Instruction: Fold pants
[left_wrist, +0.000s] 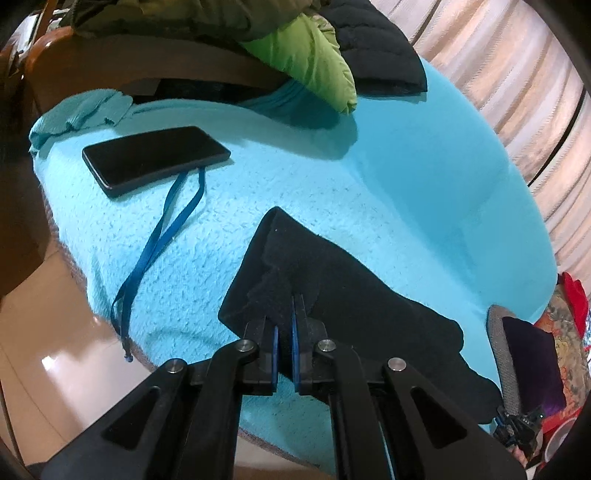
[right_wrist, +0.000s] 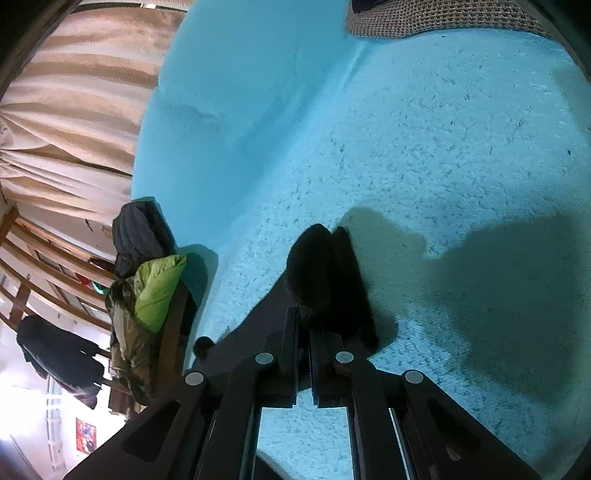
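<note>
1. The pants (left_wrist: 332, 280) are black, soft and fuzzy-looking — I judge them light and limp, likely to sag and drag rather than hold any shape, with little risk of slipping out of a pinch.
2. They lie on the turquoise blanket (left_wrist: 207, 229) of what looks like a bed, well apart from the phone (left_wrist: 153, 158) and its blue lanyard (left_wrist: 162, 236).
3. For a fold like this I'd hold at an edge or corner on each side, so the cloth hangs evenly between my two hands.
4. The left gripper (left_wrist: 284, 306) has its fingers clenched on a bunched bit of the black cloth; the fabric puckers right at the tips.
5. The right gripper (right_wrist: 303, 314) is likewise clamped tight — a dark tuft of the pants (right_wrist: 325, 269) rises just past its fingertips, held off the blanket (right_wrist: 443, 147).
6. How much cloth sits inside either pinch I cannot tell.
</note>
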